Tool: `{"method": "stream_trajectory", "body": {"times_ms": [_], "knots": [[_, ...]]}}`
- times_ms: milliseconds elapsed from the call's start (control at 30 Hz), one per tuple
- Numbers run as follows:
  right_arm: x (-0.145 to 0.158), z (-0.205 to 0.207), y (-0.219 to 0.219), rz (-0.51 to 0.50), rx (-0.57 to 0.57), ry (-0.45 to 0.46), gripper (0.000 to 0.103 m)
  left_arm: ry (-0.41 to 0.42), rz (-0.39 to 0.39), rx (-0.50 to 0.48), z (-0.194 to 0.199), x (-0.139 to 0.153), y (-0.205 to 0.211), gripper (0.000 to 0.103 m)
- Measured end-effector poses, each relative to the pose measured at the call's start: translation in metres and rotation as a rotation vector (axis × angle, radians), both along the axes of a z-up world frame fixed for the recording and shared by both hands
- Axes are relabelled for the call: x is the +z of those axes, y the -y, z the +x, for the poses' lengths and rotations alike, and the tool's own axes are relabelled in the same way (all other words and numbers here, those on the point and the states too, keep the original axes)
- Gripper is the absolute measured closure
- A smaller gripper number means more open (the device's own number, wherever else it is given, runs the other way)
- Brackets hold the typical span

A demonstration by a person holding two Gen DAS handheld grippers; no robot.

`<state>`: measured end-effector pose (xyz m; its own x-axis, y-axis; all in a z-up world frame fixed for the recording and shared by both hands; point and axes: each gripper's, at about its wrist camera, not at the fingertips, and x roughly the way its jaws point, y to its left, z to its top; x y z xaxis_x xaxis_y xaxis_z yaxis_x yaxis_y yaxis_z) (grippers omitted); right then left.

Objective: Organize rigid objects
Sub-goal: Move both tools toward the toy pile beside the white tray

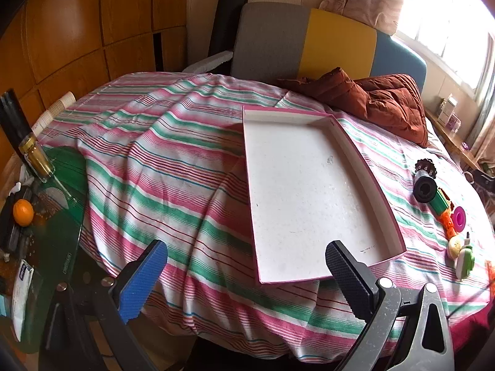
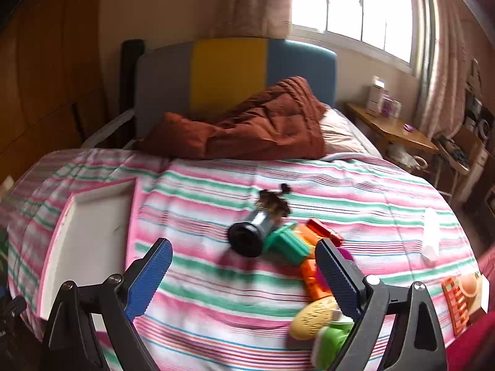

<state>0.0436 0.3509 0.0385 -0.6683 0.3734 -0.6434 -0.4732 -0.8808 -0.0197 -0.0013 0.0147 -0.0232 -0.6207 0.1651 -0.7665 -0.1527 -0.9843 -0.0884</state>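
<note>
Both tools stand released and empty: the left gripper (image 1: 246, 261) hovers with its jaws spread wide over the near end of the white tray (image 1: 309, 185), and the right gripper (image 2: 243, 261) hangs equally agape above the scattered toys. The objects to be sorted lie in a loose cluster on the bed to the right of the tray, none yet inside it: a black cylinder (image 2: 247, 236) touching a green block (image 2: 287, 242), an orange piece (image 2: 314, 279) just beside them, a yellow oval (image 2: 312, 317) and a green-and-white item (image 2: 332, 344) nearest the right tool. In my judgement the first pick is in hand; the right tool should close squarely across one firm body, the cylinder being likely to roll on soft bedding, and take the outermost piece so neighbours are not dragged. The surface is a striped quilt (image 1: 173, 160), rumpled and yielding, so the tray may tilt when loaded. A rust-coloured duvet (image 2: 256, 123) lies bunched at the headboard (image 2: 229, 71); a window (image 2: 352, 6) glares behind, and a glass side table (image 1: 58, 216) holds an orange (image 1: 23, 212).
</note>
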Motion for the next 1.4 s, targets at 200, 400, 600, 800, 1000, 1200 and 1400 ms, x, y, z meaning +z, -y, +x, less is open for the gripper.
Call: {"method": "stream_trajectory", "body": {"times_ms": [200,400,600,800,1000,1200,1400], "knots": [[0.001,0.029,-0.074,-0.067,-0.207,-0.017,0.008,-0.015,-0.031,-0.028,0.001,0.001,-0.009,0.000],[-0.016,0.052,-0.117,-0.152,-0.292,-0.033,0.008,-0.032,-0.054,-0.083,0.002,0.004,-0.020,0.000],[-0.038,0.085,-0.157,-0.408,-0.386,-0.174,0.008,-0.039,-0.078,-0.164,0.003,0.006,-0.042,0.000],[-0.049,0.101,-0.173,-0.586,-0.416,-0.265,0.008,-0.007,-0.013,-0.238,-0.006,0.014,-0.075,0.001],[-0.050,0.099,-0.174,-0.622,-0.397,-0.278,0.008,-0.022,-0.007,-0.351,-0.015,0.029,-0.127,0.000],[-0.053,0.099,-0.175,-0.655,-0.383,-0.283,0.008,0.044,0.013,-0.484,-0.030,0.024,-0.183,0.001],[-0.055,0.099,-0.176,-0.672,-0.379,-0.276,0.008,0.074,0.045,-0.557,-0.049,0.022,-0.230,0.011]]}}
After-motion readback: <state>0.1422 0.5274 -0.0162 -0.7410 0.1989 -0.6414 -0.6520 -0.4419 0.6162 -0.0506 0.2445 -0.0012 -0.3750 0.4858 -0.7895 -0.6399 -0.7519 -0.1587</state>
